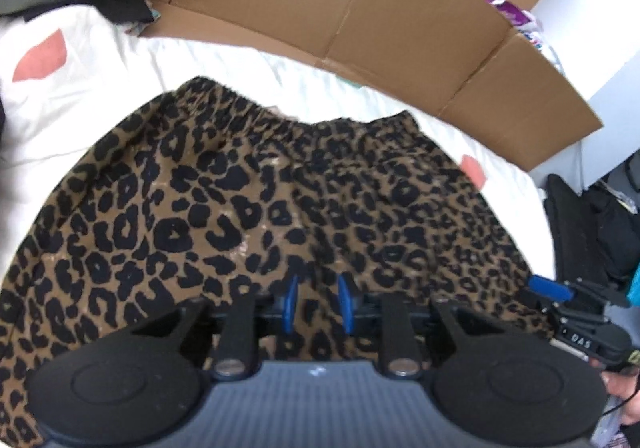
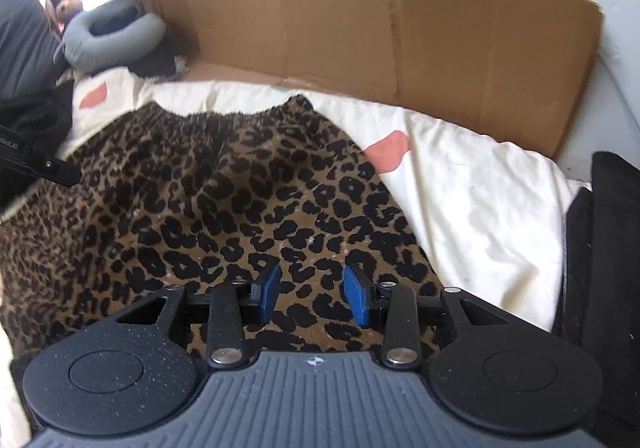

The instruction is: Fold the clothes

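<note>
A leopard-print skirt [image 1: 256, 199] lies spread on a white bed sheet [image 1: 60, 107], its gathered elastic waistband at the far side. My left gripper [image 1: 319, 302] is low over the near hem. Its blue pads stand a small gap apart, and the fabric shows between them without being pinched. In the right wrist view the same skirt [image 2: 224, 207] fills the left and middle. My right gripper [image 2: 313, 292] hovers over its near right part, pads wide apart and holding nothing. The right gripper's blue fingertip [image 1: 548, 288] also shows at the skirt's right edge.
A flattened cardboard box [image 1: 360, 15] stands along the bed's far side. A grey neck pillow [image 2: 112, 35] and dark clothes sit at the far left. A black object [image 2: 608, 248] borders the bed on the right. A hand [image 1: 624, 396] holds the right tool.
</note>
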Tool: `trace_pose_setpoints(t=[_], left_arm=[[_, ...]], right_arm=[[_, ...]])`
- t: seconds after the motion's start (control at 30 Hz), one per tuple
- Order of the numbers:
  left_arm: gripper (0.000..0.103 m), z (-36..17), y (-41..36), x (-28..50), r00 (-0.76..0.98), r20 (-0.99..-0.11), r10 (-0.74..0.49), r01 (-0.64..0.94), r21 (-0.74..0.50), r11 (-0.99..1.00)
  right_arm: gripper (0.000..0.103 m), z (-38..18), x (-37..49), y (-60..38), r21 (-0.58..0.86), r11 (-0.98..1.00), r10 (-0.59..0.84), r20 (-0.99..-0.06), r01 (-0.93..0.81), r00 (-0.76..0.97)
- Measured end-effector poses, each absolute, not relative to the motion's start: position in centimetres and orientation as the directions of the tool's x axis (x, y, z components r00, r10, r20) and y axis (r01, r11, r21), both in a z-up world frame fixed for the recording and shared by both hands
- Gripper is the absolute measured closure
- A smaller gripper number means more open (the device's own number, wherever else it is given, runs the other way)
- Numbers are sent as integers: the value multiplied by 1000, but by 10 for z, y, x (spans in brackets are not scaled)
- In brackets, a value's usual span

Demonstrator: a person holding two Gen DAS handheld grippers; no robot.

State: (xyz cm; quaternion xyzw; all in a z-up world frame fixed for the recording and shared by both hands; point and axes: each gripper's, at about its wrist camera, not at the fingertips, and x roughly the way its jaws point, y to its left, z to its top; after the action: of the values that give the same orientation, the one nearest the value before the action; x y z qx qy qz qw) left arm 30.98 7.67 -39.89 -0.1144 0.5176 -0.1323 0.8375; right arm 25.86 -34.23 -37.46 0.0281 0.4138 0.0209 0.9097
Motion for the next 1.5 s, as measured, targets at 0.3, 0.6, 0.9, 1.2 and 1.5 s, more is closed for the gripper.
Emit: trace_pose_setpoints(t=[0.3,0.6,0.9,1.2,1.5], left_arm=[[101,-449,113,321,427,-867,-258,44,-265,963],[100,-439,156,326,459,-876,-145,-12,-170,985],[92,-421,154,349,498,-847,-184,57,-180,982],[83,-435,136,382,502,-845,-186,73,-173,982],[100,-440,138,396,506,-856,-104,37,-98,994]], right_arm=[[61,-407,291,-352,-17,1000,-19,-815,10,580],[62,-407,298,-364,-75,996,-86,-856,44,509],[62,-381,332,-356,31,999,14,-812,19,584],[62,-386,392,-339,71,997,76,-794,-32,603],[61,-406,424,-295,56,991,115,-832,-124,542]])
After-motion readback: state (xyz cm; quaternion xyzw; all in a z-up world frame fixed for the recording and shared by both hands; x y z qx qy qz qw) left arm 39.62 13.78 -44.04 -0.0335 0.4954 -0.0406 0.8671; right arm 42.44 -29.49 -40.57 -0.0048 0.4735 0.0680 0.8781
